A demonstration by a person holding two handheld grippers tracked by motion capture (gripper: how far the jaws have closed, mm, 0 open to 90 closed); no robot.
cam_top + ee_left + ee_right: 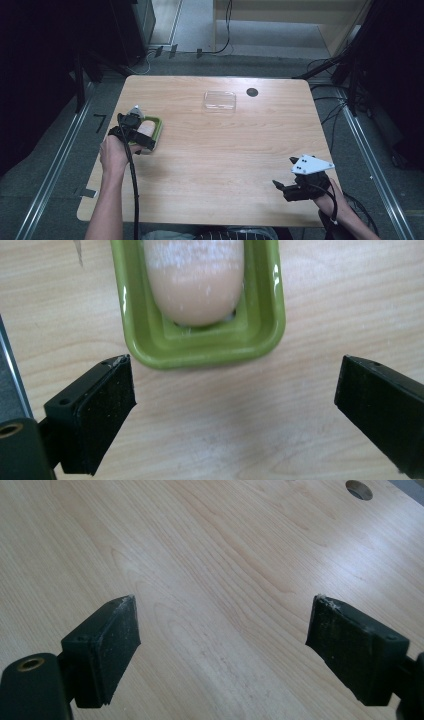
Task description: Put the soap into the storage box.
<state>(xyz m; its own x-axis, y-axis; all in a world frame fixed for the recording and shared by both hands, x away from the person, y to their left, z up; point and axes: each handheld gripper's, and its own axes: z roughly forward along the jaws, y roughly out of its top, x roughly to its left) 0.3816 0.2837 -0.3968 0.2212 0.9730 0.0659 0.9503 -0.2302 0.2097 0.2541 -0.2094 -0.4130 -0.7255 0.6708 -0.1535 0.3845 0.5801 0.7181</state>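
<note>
Fingers (pixel 105 415) apart, green tray (pixel 200 347) just beyond

A lime-green tray (pixel 200 347) is showing a glossy sheen, and inside it a pale pinkish-beige bun (pixel 195 285) is carrying a white dusting. Under the tray, the worktop (pixel 225 150) is showing light wood grain. Beyond the tray, a clear lid (pixel 219 100) is lying beside a dark round hole (pixel 252 92).

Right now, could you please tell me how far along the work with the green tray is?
Done: the pale bread roll lies in the green rectangular tray. In hand: nothing; the left gripper stands open just short of it. Left: the clear plastic lid sits apart, far from the open right gripper.
</note>
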